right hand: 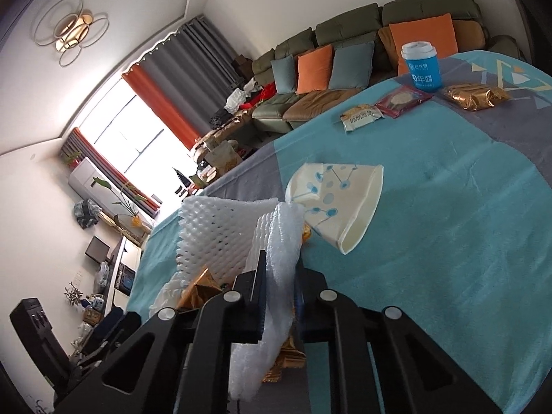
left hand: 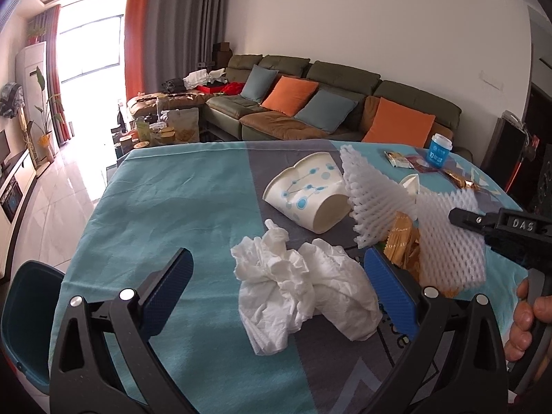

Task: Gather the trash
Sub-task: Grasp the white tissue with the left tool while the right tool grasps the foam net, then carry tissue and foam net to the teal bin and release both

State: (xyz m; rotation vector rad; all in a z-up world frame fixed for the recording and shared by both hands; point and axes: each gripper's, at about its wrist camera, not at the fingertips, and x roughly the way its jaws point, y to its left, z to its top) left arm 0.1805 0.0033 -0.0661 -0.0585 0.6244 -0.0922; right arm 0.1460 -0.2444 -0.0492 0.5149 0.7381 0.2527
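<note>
One crumpled tissue (left hand: pixel 303 286) is lying between the wide-open left hand-held gripper (left hand: pixel 276 289); the right hand-held gripper (right hand: pixel 280 276) is pinching one of two foam nets (right hand: pixel 276 276).

Daylight pours through a big window (left hand: pixel 91 48) hung with orange and grey curtains (left hand: pixel 172 34), glaring off the pale tiled floor (left hand: pixel 58 203). A long green-and-brown sectional sofa (left hand: pixel 310 103) stands against the white wall (left hand: pixel 379 27), with orange and teal cushions (left hand: pixel 289 95). A ringed gold ceiling lamp (right hand: pixel 70 34) hangs overhead; a leafy plant (left hand: pixel 46 103) stands near the window.
</note>
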